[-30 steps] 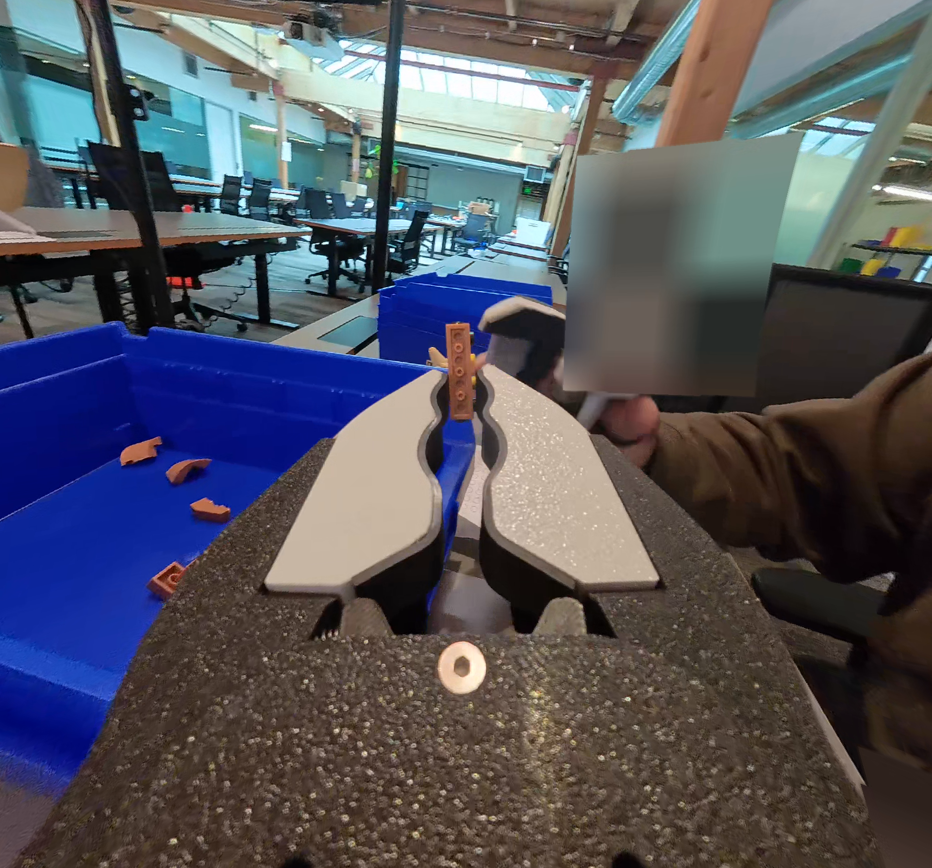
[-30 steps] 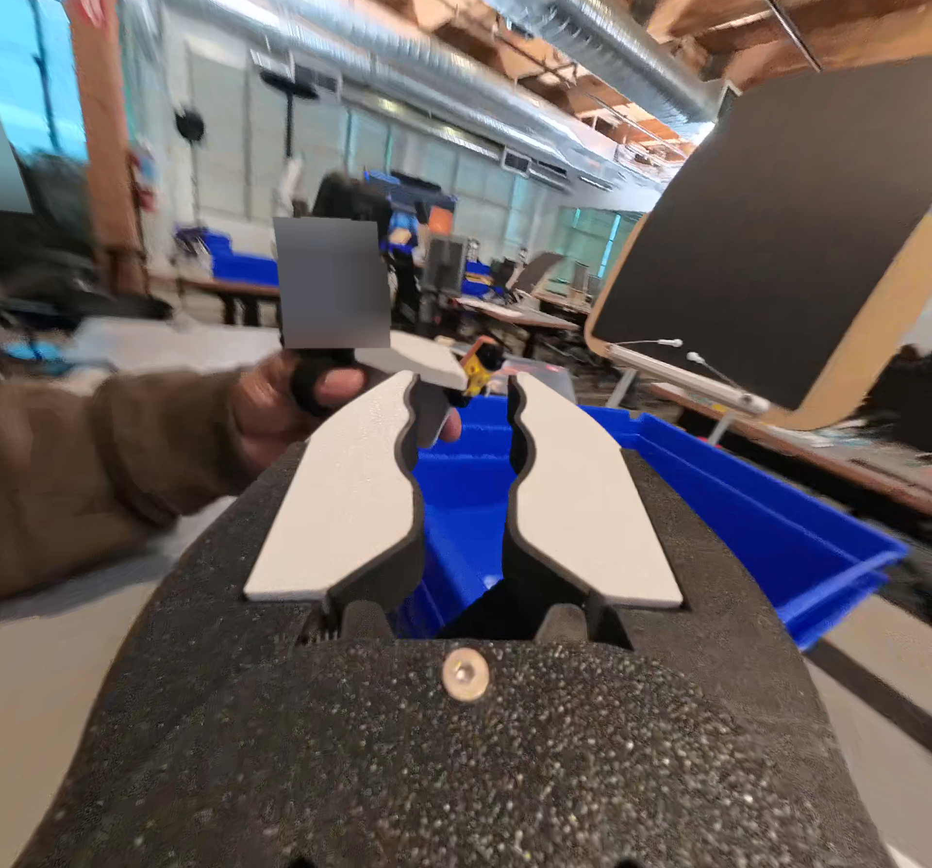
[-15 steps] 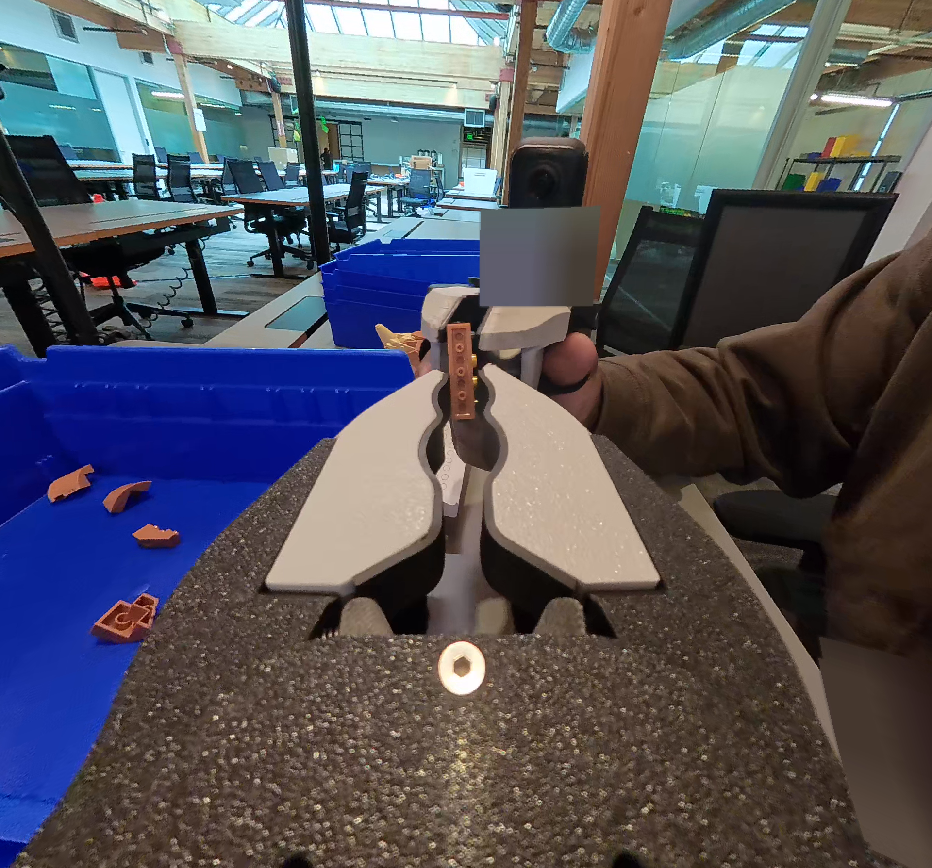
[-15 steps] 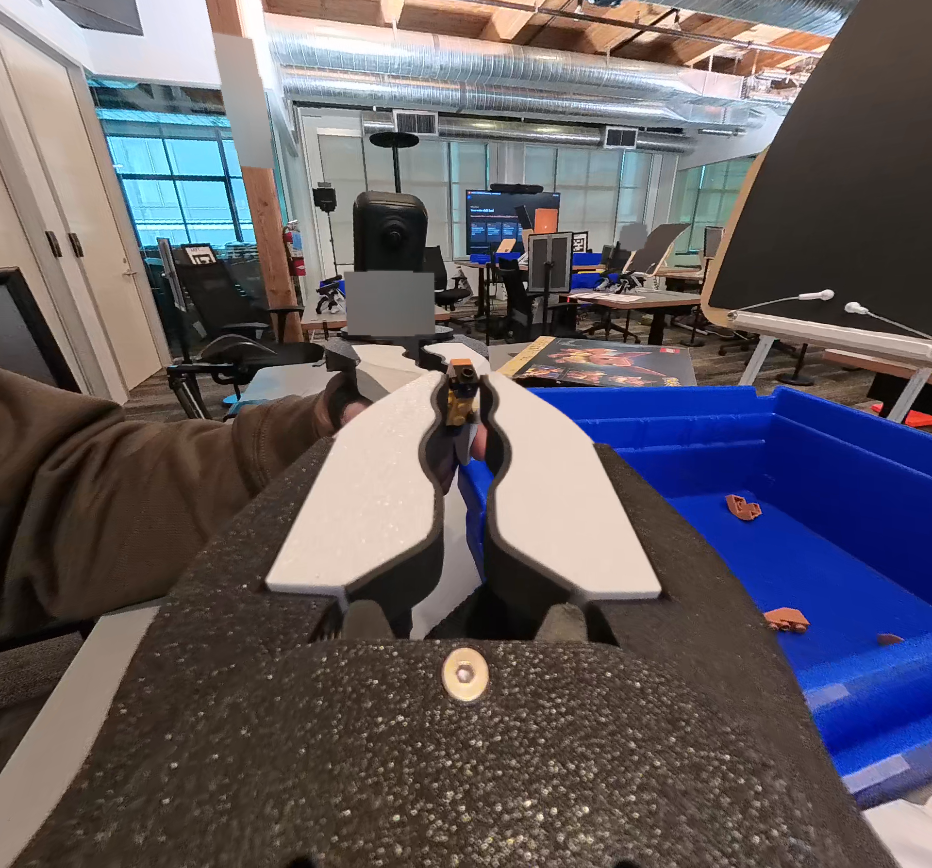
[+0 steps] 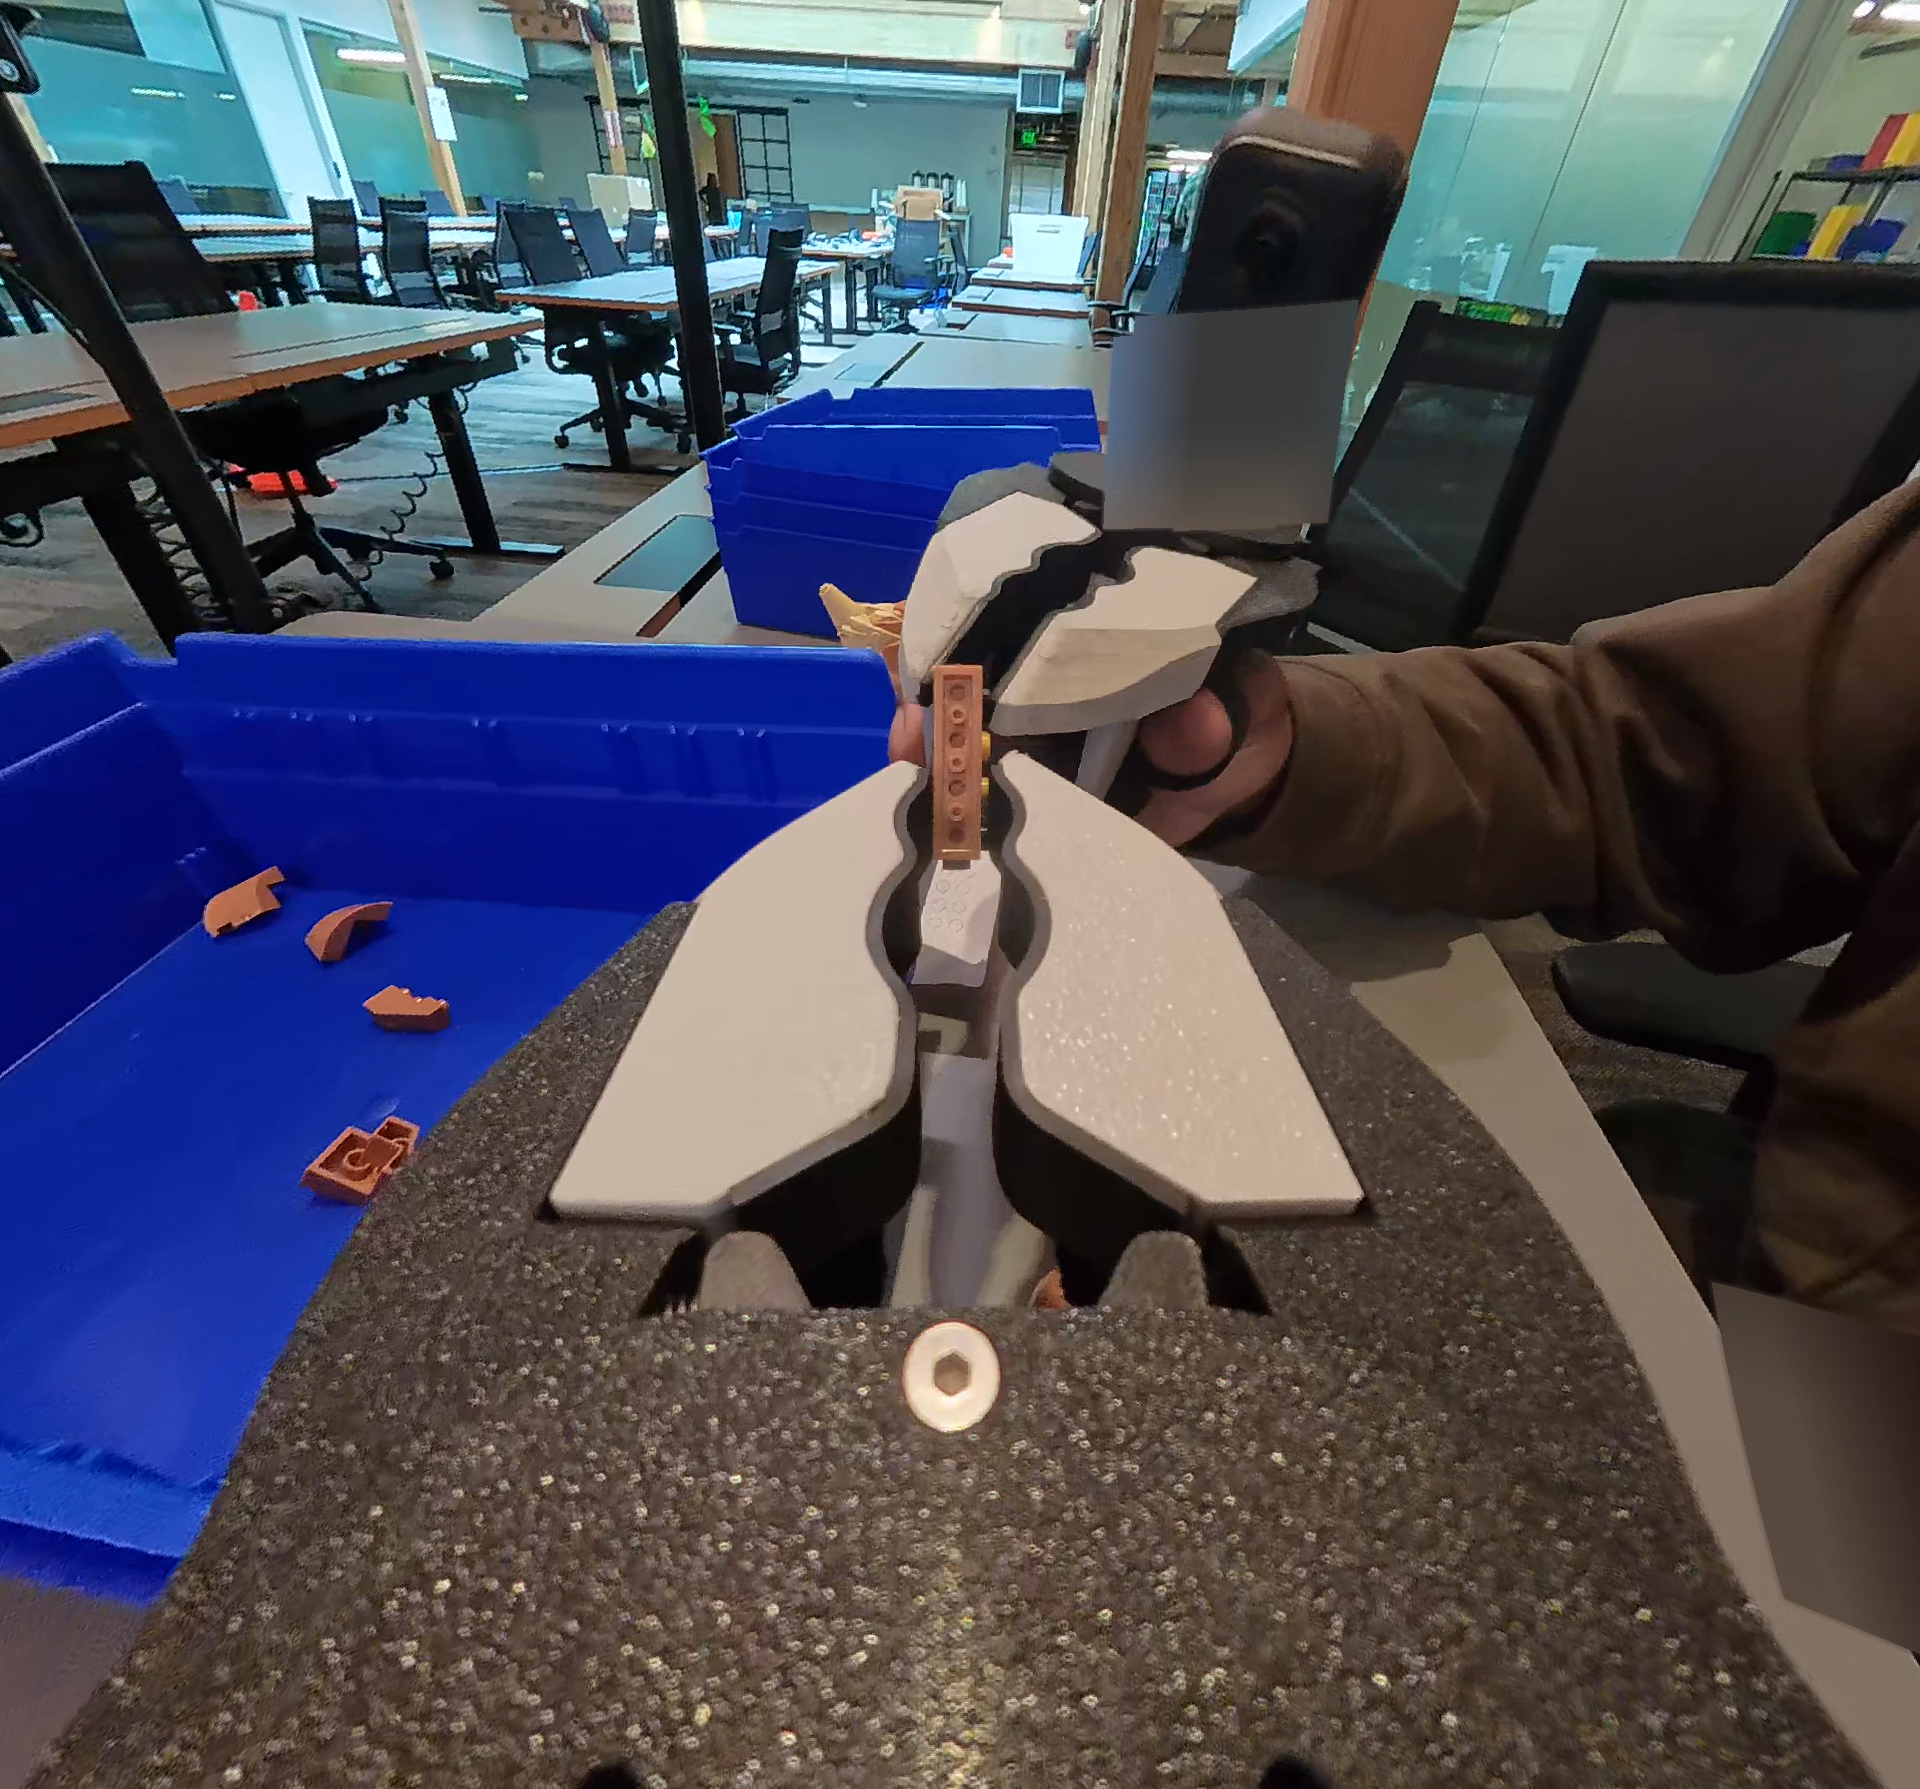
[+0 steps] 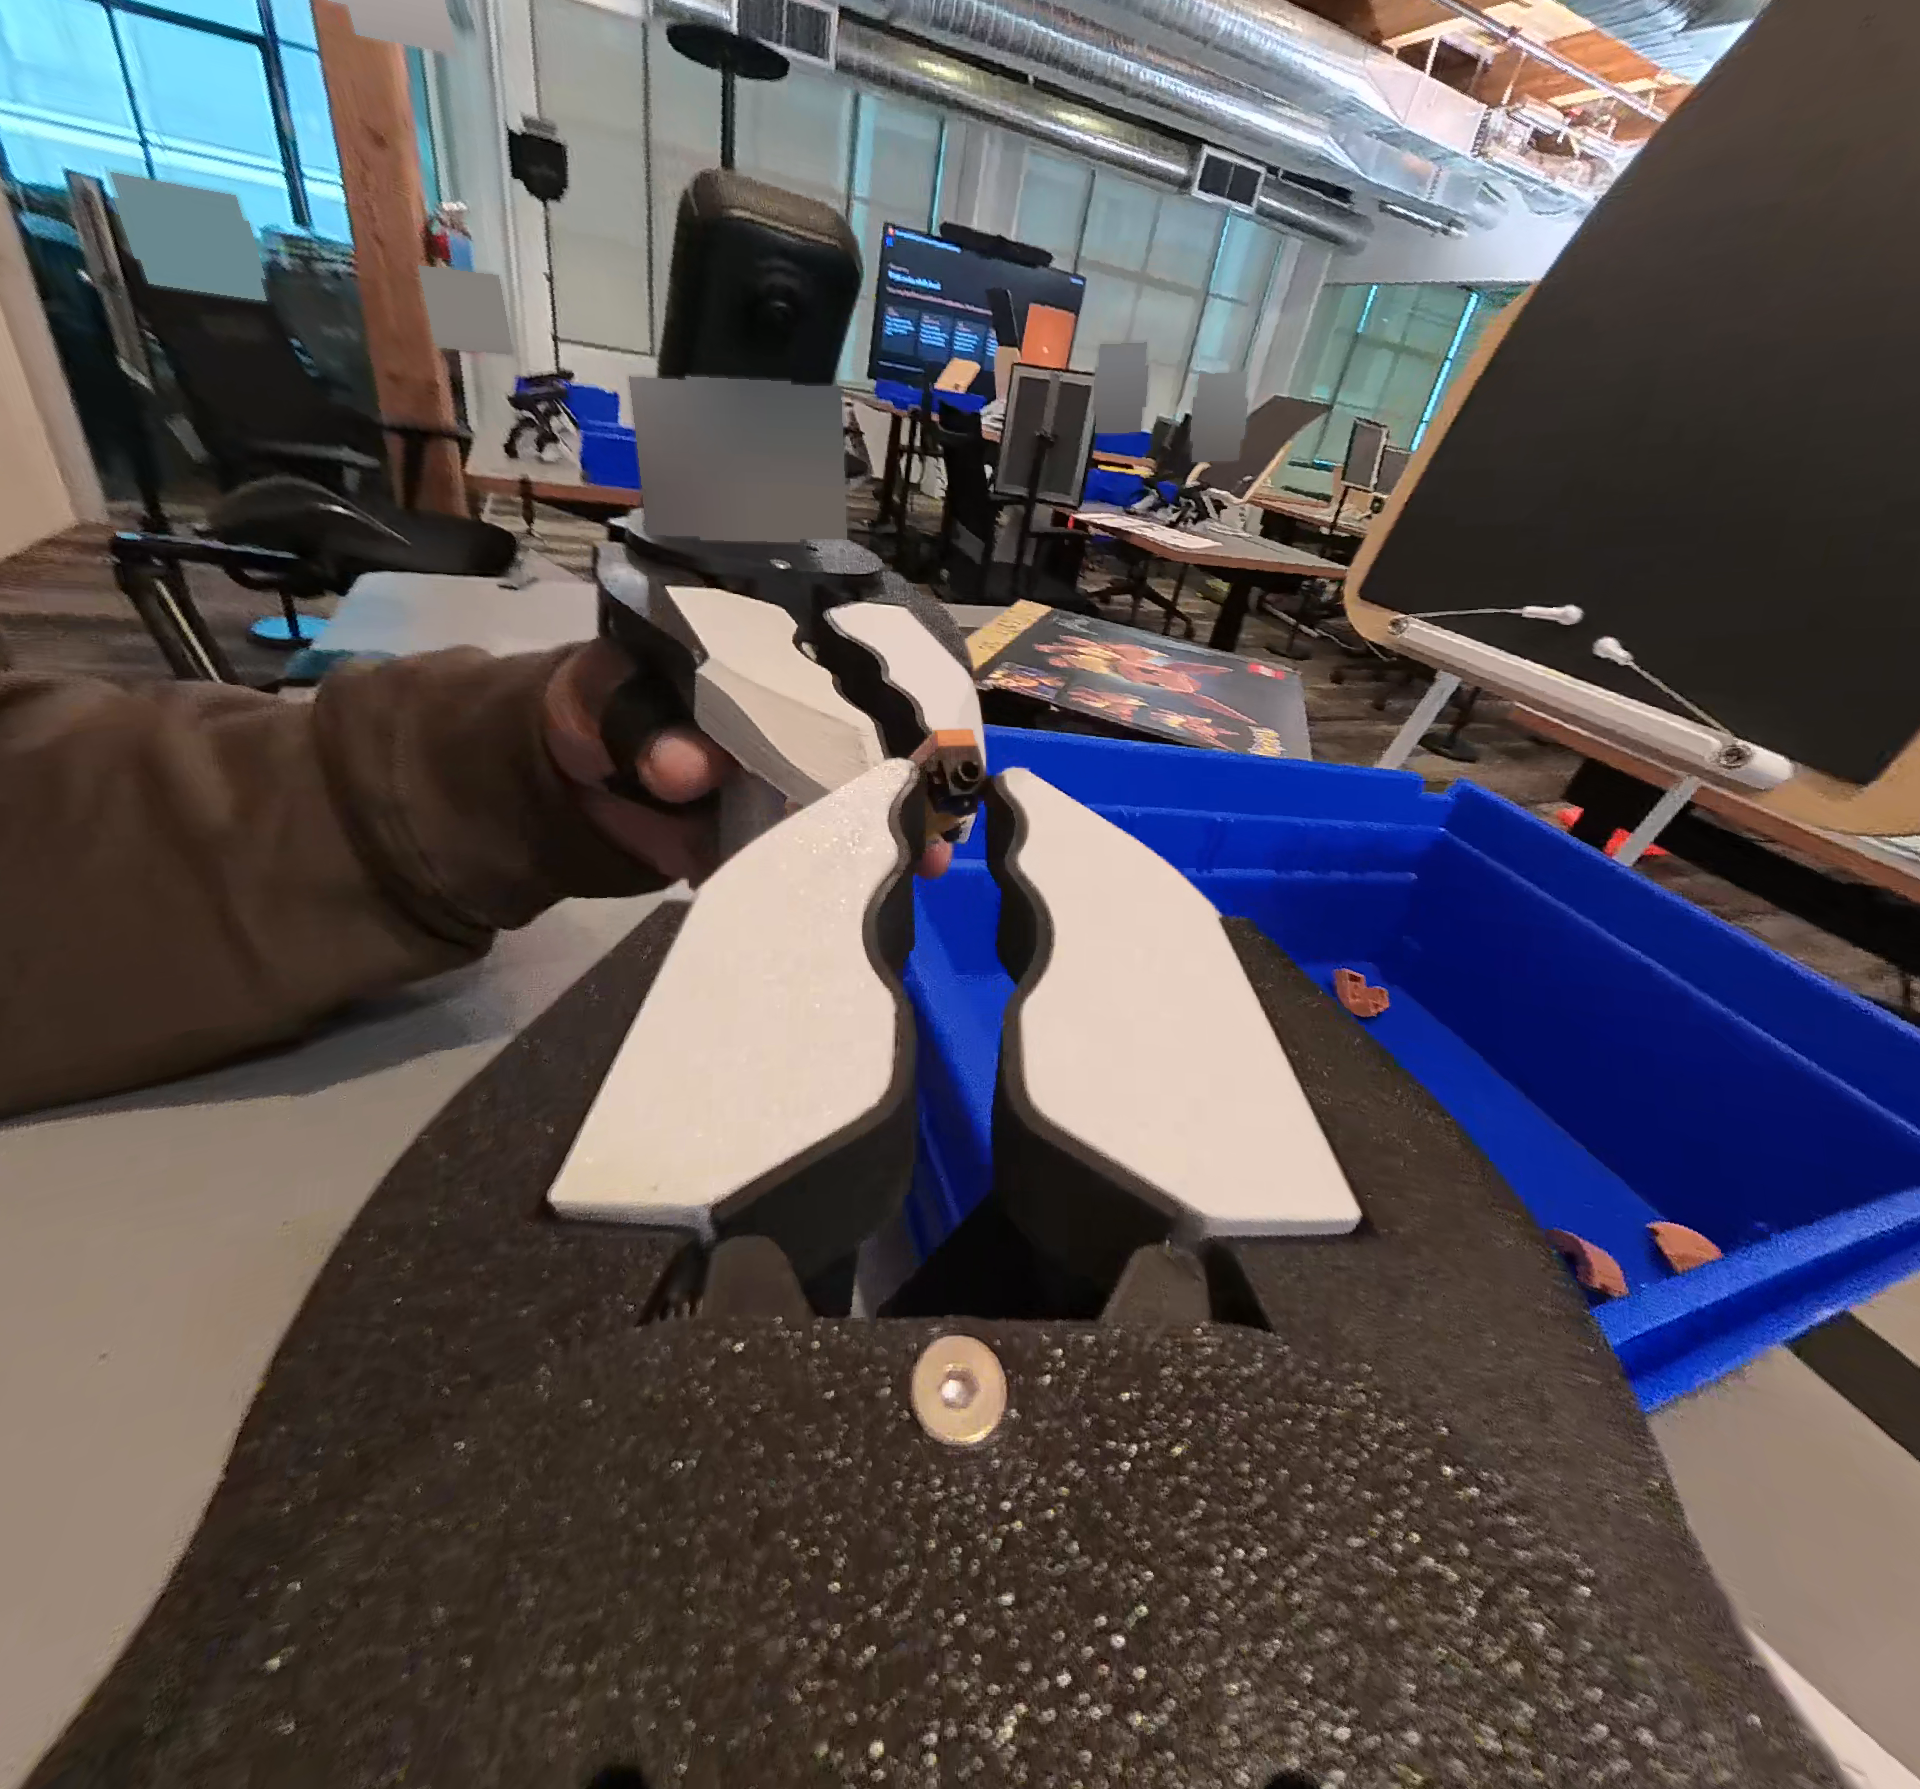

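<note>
Left wrist view: left gripper (image 5: 957, 783) pinches an upright brown plate (image 5: 957, 765), long axis vertical, right gripper (image 5: 940, 674) narrowed at its top end.

Grippers tip to tip above the blue bin (image 6: 1455, 835).
My right gripper (image 6: 951, 799) pinches a small brick piece (image 6: 954, 771); the left gripper (image 6: 914, 700) meets it there.

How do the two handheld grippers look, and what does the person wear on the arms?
Both the left gripper and the right gripper look alike: a black speckled foam body, two light grey fingers with wavy black inner edges, and a silver hex bolt in the middle. A black camera stands on top of each. The person wears brown long sleeves.
</note>
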`<action>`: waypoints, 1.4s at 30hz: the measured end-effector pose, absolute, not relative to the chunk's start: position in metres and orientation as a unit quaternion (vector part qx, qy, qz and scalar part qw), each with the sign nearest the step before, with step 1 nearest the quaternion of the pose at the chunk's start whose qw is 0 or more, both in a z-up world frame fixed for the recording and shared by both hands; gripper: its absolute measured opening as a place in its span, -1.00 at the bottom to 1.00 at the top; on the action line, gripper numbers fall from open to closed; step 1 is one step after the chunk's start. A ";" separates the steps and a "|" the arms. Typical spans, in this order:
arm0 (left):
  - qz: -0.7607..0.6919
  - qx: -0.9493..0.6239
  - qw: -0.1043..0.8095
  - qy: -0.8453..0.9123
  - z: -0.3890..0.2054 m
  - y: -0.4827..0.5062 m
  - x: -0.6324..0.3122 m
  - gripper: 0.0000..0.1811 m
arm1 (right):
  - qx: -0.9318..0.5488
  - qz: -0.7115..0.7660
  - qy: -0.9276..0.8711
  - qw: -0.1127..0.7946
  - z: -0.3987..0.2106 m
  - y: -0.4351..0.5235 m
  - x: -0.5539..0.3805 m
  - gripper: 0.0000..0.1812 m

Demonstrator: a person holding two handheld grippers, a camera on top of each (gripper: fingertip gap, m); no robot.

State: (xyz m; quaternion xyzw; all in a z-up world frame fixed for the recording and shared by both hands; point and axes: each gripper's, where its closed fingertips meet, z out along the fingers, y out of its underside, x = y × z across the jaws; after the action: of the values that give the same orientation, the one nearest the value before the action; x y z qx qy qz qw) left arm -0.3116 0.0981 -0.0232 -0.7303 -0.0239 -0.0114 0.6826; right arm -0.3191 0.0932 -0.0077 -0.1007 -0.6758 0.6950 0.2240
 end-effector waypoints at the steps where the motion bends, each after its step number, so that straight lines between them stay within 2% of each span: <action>1: -0.011 -0.732 0.681 -0.024 -0.024 0.098 -0.312 -0.90 | -0.098 0.691 -0.679 0.228 -0.009 0.093 -0.319 -0.88; 10: -0.045 -0.744 0.666 -0.026 -0.029 0.094 -0.309 -0.89 | -0.058 0.653 -0.703 0.275 -0.015 0.091 -0.316 -0.88; 18: -0.153 -0.731 0.664 -0.026 -0.031 0.089 -0.296 -0.89 | 0.006 0.623 -0.714 0.319 -0.019 0.087 -0.306 -0.88; 24: -0.241 -0.685 0.688 0.011 -0.017 0.082 -0.278 -0.89 | 0.031 0.677 -0.687 0.260 -0.011 0.086 -0.290 -0.89; 27: -0.226 -0.680 0.697 -0.003 -0.015 0.078 -0.286 -0.89 | 0.024 0.693 -0.676 0.252 -0.007 0.090 -0.291 -0.89; 31: -0.175 -0.678 0.713 -0.039 -0.013 0.077 -0.306 -0.89 | -0.050 0.679 -0.655 0.327 0.000 0.102 -0.317 -0.89; 35: -0.136 -0.677 0.715 -0.108 -0.016 0.079 -0.329 -0.89 | -0.154 0.520 -0.691 0.478 -0.024 0.125 -0.365 -0.87; 38: -0.123 -0.669 0.720 -0.140 -0.014 0.082 -0.336 -0.89 | -0.157 0.451 -0.714 0.512 -0.039 0.121 -0.372 -0.74; 42: -0.117 -0.658 0.729 -0.150 -0.013 0.083 -0.339 -0.89 | -0.132 0.448 -0.712 0.524 -0.038 0.112 -0.366 -0.71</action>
State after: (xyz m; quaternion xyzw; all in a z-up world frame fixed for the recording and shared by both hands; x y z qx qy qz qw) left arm -0.3388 0.0832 -0.0126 -0.6580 -0.1503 -0.1169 0.7285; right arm -0.3656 0.1119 -0.0383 -0.1319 -0.7123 0.4476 0.5243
